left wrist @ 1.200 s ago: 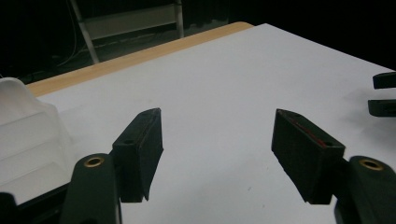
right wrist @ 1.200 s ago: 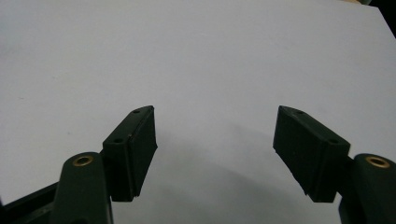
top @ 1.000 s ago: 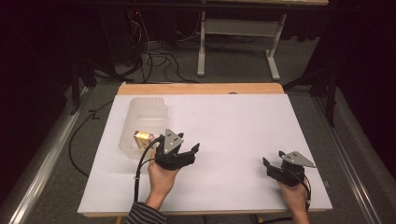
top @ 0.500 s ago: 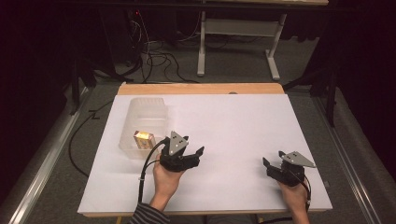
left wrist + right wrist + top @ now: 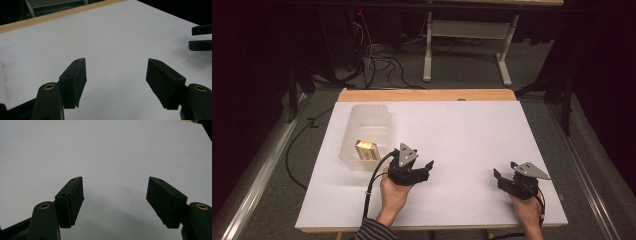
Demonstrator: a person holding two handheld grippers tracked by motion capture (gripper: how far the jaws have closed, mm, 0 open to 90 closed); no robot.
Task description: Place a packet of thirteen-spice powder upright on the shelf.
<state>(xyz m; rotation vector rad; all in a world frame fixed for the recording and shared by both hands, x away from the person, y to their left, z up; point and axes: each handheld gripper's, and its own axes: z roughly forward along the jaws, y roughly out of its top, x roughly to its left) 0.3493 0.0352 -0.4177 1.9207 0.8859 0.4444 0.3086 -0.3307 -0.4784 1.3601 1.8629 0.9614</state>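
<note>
A clear plastic container point(image 5: 366, 125) stands at the left of the white table top point(image 5: 472, 130), with a small yellow box point(image 5: 365, 149) lying in its near end. Just right of the container, my left gripper point(image 5: 427, 171) points right. In the left gripper view this gripper point(image 5: 116, 61) is open; its jaws have just been opening and nothing is between them, only bare white surface. My right gripper point(image 5: 498, 180) rests near the front right, pointing left. In its own view the right gripper point(image 5: 115, 180) is open and empty.
The other gripper's two black jaws point(image 5: 201, 37) show at the right edge of the left gripper view. A wooden strip point(image 5: 427, 95) runs along the table's far edge. Beyond it are a desk frame point(image 5: 467, 45) and cables point(image 5: 377, 62) on the floor.
My left gripper has drawn slightly right and toward the front, away from the container. The yellow box stays in the container. The right gripper has not moved.
</note>
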